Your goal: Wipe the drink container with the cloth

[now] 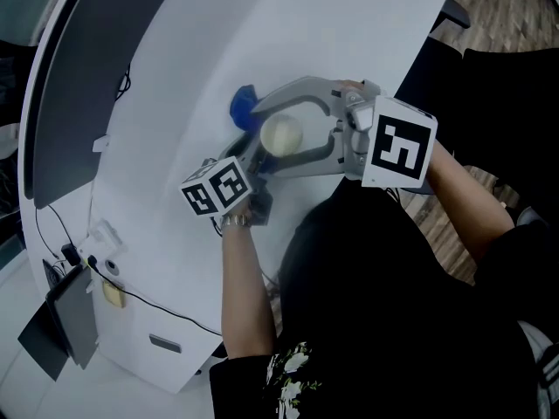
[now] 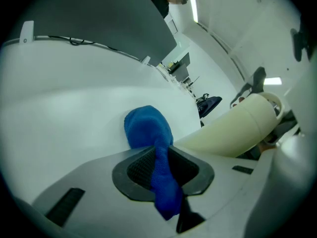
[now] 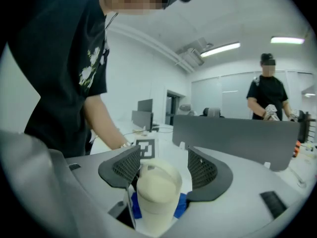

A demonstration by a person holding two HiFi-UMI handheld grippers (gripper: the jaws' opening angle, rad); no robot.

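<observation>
Drink container [image 1: 281,134], smooth cream cylinder, bunched blue cloth [image 2: 148,128]

Cream cup [image 1: 281,134] beside blue cloth [image 1: 243,106]; white table [image 1: 262,24]

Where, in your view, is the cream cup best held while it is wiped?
Probably the cream cup near its top, from the side, jaws on opposite flanks of the round wall; that leaves the lower body free for the blue cloth.

Readable text: none in any view.
Left gripper [image 2: 159,170] cube [image 1: 218,188]: black-and-white squares only.
Right gripper [image 3: 161,168] cube [image 1: 402,144]: square pattern, no letters or digits.
Shirt print [image 1: 293,365]: white, unreadable.
</observation>
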